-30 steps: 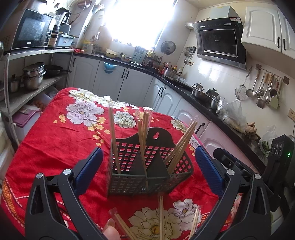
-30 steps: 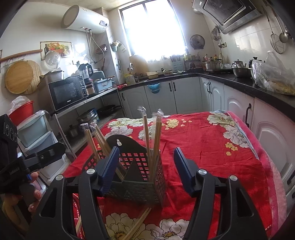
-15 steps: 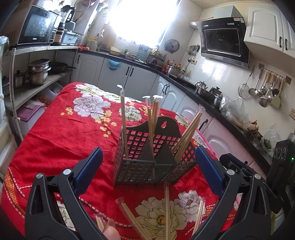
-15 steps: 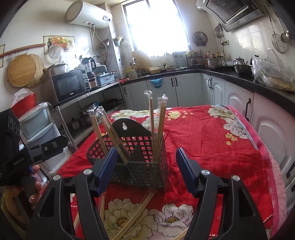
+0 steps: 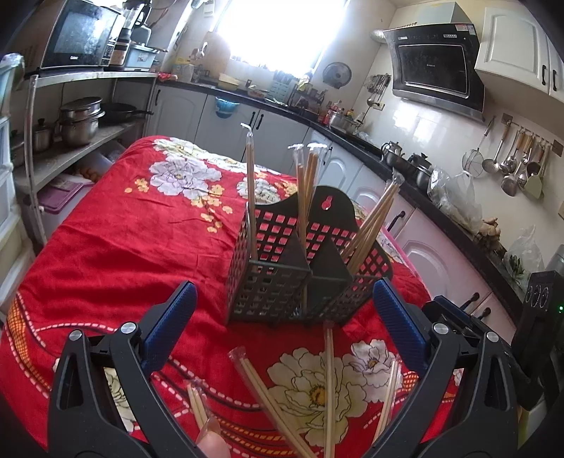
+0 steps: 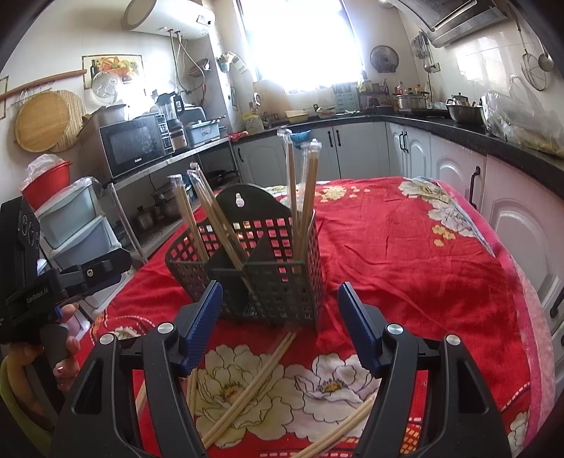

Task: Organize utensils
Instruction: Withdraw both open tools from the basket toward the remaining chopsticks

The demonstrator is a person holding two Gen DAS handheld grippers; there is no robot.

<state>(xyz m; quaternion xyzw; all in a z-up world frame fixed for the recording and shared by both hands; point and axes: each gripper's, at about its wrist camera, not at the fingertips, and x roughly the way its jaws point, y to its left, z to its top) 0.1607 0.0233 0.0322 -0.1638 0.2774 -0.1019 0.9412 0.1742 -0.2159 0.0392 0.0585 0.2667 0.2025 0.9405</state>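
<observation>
Loose chopsticks (image 5: 329,380) before caddy (image 5: 303,267)

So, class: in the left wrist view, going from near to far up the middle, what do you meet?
Loose chopsticks on the red floral cloth → grey utensil basket → white cabinets → bright window.

Sunlit kitchen window (image 5: 282,31), white cabinets (image 6: 416,151), tiled walls (image 5: 423,130).
</observation>
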